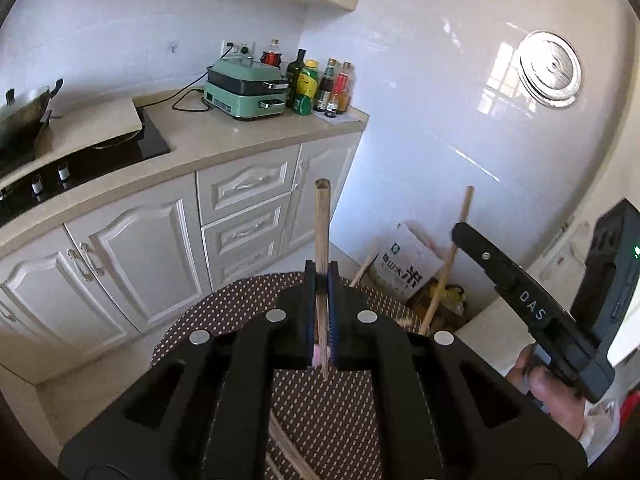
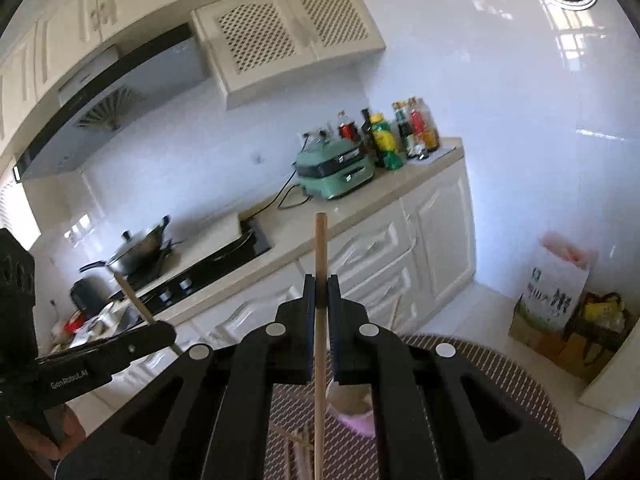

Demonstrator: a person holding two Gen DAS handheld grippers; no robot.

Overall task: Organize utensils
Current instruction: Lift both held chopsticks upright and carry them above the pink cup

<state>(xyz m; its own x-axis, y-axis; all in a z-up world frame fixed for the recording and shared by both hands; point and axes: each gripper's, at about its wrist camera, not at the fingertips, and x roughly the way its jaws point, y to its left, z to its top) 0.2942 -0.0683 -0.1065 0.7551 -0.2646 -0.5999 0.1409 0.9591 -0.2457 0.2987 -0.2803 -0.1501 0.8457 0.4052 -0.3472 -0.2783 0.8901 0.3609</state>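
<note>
The left claw is clenched on a brown chopstick that stands nearly upright between its pads, its square end up. The right claw grips a paler chopstick the same way, round end up. Both are raised above a round worktop covered by a dotted brown mat, where more chopsticks lie loose beside a pink cup. Behind stands a kitchen counter with a green cooker and bottles.

Black left gripper (silver screws), blue-edged jaws.
</note>
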